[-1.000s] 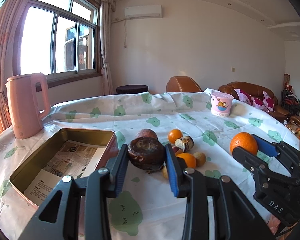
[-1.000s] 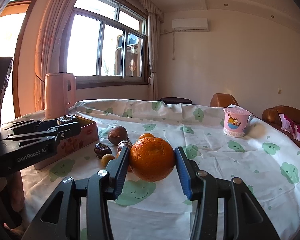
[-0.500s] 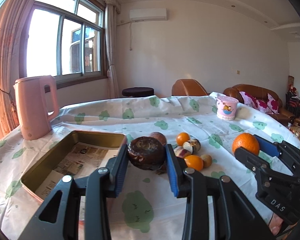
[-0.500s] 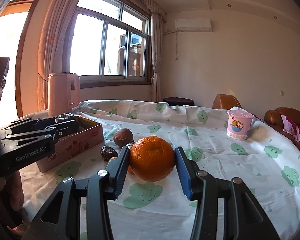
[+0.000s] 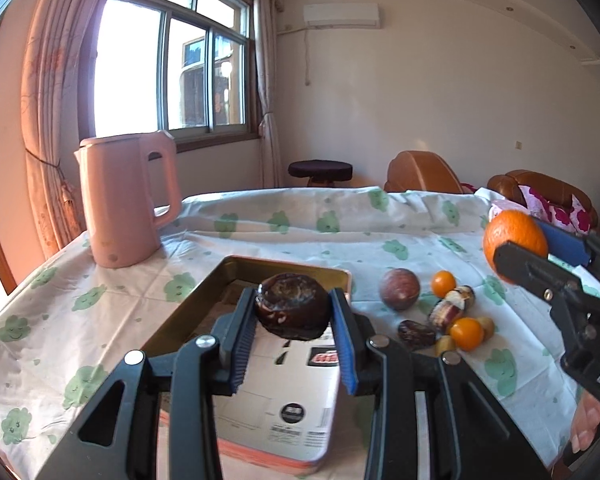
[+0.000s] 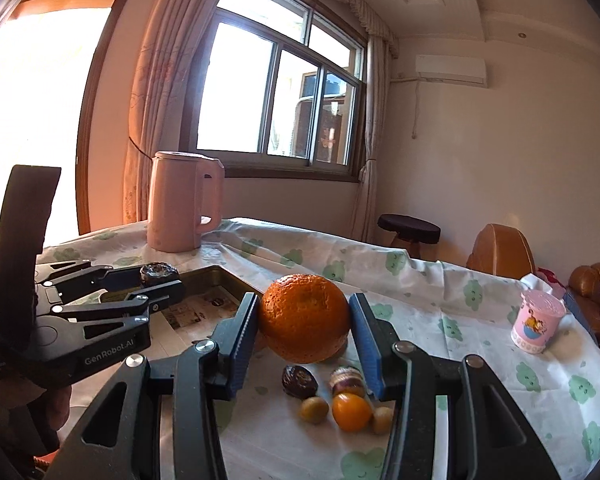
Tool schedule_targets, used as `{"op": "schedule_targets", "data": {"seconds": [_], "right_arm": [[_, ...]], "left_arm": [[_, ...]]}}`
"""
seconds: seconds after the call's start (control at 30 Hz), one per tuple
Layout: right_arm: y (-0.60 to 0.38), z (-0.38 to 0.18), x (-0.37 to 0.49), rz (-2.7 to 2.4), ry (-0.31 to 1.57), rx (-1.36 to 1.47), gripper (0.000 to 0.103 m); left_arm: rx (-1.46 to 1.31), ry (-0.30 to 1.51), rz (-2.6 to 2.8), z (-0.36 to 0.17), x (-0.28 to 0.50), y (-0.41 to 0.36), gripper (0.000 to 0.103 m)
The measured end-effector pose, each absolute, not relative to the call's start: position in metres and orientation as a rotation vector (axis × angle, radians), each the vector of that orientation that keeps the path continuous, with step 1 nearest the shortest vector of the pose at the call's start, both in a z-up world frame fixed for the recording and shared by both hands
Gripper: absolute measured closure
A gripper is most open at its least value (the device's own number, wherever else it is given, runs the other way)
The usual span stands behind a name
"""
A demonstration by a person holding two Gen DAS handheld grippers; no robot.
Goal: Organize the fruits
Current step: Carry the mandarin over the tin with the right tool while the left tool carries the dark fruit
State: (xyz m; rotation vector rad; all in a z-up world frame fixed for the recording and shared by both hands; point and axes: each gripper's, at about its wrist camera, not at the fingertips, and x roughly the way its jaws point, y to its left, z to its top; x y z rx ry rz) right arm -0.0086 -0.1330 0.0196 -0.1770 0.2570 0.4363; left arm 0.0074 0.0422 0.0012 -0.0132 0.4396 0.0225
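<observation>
My left gripper (image 5: 294, 314) is shut on a dark brown wrinkled fruit (image 5: 292, 310), held in the air over the open metal tin (image 5: 236, 276) lined with printed paper. My right gripper (image 6: 303, 320) is shut on a large orange (image 6: 303, 318), lifted above the tablecloth to the right of the tin. The left wrist view shows that orange (image 5: 513, 238) at the right edge. On the cloth between lie a round purple fruit (image 5: 399, 289), a dark date (image 6: 298, 380), small orange fruits (image 6: 351, 411) and pale yellow ones (image 6: 313, 410). The left gripper (image 6: 156, 280) shows at the left of the right wrist view.
A pink kettle (image 5: 126, 200) stands on the table beyond the tin, near the window. A pink printed cup (image 6: 537, 320) sits at the far right of the table. A stool (image 5: 319, 170) and brown armchairs (image 5: 423, 172) stand behind the table.
Both grippers have swung left and risen a little. The dark fruit now hangs over the tin instead of beside it, and the orange has come closer to the tin.
</observation>
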Motion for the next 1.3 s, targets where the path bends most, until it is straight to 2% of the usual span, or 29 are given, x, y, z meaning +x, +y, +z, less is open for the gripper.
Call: {"op": "schedule_targets", "data": {"seconds": [0.43,1.3], "right_arm": [[-0.081,0.023,0.033,0.537,0.342,-0.197,0.055],[-0.037,-0.022,0.065,0.554,0.498,-0.209,0.055]], "left_arm": [[-0.031,0.517,0.060,-0.009,0.033,0.081,0.065],[-0.006,0.609,0.111,-0.031,0.066,0.106,0.065]]}}
